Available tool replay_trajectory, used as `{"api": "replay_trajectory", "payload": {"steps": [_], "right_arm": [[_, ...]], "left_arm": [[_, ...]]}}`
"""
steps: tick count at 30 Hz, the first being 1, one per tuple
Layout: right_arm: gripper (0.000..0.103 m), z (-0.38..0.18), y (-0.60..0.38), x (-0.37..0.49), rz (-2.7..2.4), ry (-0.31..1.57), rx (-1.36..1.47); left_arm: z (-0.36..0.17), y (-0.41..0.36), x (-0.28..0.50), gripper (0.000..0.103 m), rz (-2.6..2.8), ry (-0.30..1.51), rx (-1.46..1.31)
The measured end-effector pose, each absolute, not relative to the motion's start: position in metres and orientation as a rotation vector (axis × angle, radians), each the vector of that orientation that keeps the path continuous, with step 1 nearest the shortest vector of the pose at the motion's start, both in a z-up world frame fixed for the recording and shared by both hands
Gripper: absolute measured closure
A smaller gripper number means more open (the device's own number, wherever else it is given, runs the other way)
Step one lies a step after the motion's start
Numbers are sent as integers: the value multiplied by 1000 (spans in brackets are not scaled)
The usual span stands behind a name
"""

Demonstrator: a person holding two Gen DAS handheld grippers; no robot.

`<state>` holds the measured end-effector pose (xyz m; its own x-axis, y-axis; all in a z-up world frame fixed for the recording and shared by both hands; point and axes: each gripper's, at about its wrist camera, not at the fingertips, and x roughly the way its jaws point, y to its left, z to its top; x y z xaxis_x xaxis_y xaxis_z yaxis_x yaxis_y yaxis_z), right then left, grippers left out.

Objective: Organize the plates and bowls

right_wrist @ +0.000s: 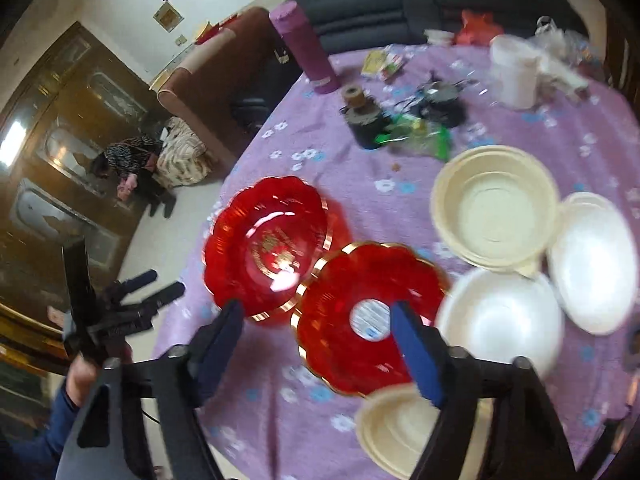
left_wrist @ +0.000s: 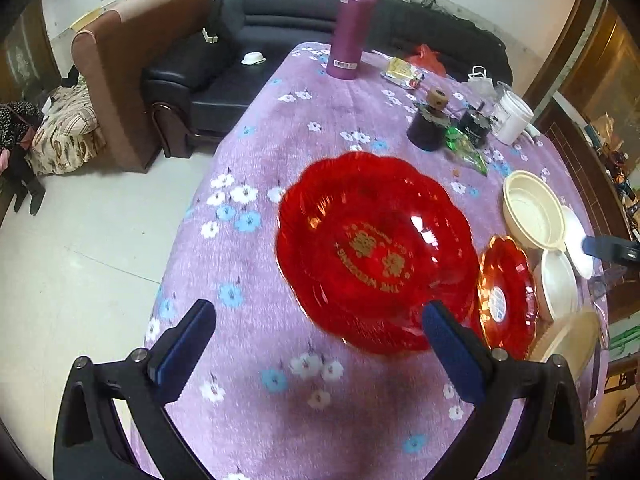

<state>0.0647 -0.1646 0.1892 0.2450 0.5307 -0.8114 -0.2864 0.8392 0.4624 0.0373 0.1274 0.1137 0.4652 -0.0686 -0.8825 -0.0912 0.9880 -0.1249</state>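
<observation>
Round table under a purple floral cloth point(left_wrist: 280, 152), crowded on its far and right parts.

Left gripper point(left_wrist: 320, 336) above the near edge, jaws spread wide, nothing between the blue pads – only cloth and the rim of the large red plate point(left_wrist: 372, 248) showing past the right finger. Seen from the right wrist view as well, at the left edge of the table point(right_wrist: 152, 292), a hand below it in a dark blue sleeve point(right_wrist: 52, 432).

Right gripper point(right_wrist: 316, 344) tilted down over the plates, jaws apart and empty, gripping nothing. Blurred frame.

Large red plate with gold lettering flat on the cloth, towards the table's left side point(right_wrist: 268, 244). Just beside it on the right, touching or slightly overlapping at the rim, a second red plate with gold edge point(right_wrist: 368, 316) and a round white label at its centre. Right of that, a white bowl point(right_wrist: 504, 316), with another white bowl point(right_wrist: 596, 260) beside it near the table's right edge. Behind these, a cream bowl point(right_wrist: 496, 204), upright, apparently more than one nested. A further cream bowl point(right_wrist: 400, 428) at the near edge, partly hidden by the right finger.

Farther back: tall purple flask point(left_wrist: 352, 28) upright, dark jar with a wooden knob point(left_wrist: 430, 120), green wrapper point(left_wrist: 468, 148), white tub point(left_wrist: 514, 116). Beyond the table, a black sofa point(left_wrist: 248, 40) and a brown armchair point(left_wrist: 132, 60).
</observation>
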Motion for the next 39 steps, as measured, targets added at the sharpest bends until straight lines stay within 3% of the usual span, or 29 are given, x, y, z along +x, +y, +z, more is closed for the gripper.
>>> {"api": "replay_trajectory", "payload": {"steps": [1, 2, 3, 5, 10, 15, 17, 22, 25, 32, 36, 39], "right_arm": [[33, 186, -156, 73, 559, 1211, 224], [43, 182, -150, 80, 557, 1222, 213], [50, 177, -143, 88, 555, 1233, 204], [51, 169, -133, 98, 541, 1253, 193], [51, 145, -115, 121, 519, 1294, 184], [61, 125, -105, 134, 512, 1332, 180], [66, 119, -101, 137, 513, 1341, 168], [66, 107, -99, 143, 492, 1358, 160], [66, 103, -97, 145, 487, 1359, 150], [71, 93, -90, 145, 488, 1356, 153], [80, 87, -78, 142, 507, 1361, 120], [80, 88, -69, 138, 499, 1347, 63]], "left_arm": [[112, 128, 42, 14, 11, 1101, -158], [111, 129, 46, 25, 7, 1110, -156], [108, 130, 51, 29, 0, 1121, -158], [103, 132, 59, 38, -7, 1142, -157], [90, 141, 73, 38, 20, 1164, -158], [77, 150, 81, 38, 36, 1186, -160], [74, 151, 83, 48, 33, 1189, -160], [62, 154, 89, 63, 28, 1204, -164], [56, 152, 90, 66, 40, 1206, -136], [46, 149, 93, 85, 45, 1207, -132], [45, 142, 93, 86, 41, 1200, -110], [47, 137, 91, 86, 53, 1192, -76]]}}
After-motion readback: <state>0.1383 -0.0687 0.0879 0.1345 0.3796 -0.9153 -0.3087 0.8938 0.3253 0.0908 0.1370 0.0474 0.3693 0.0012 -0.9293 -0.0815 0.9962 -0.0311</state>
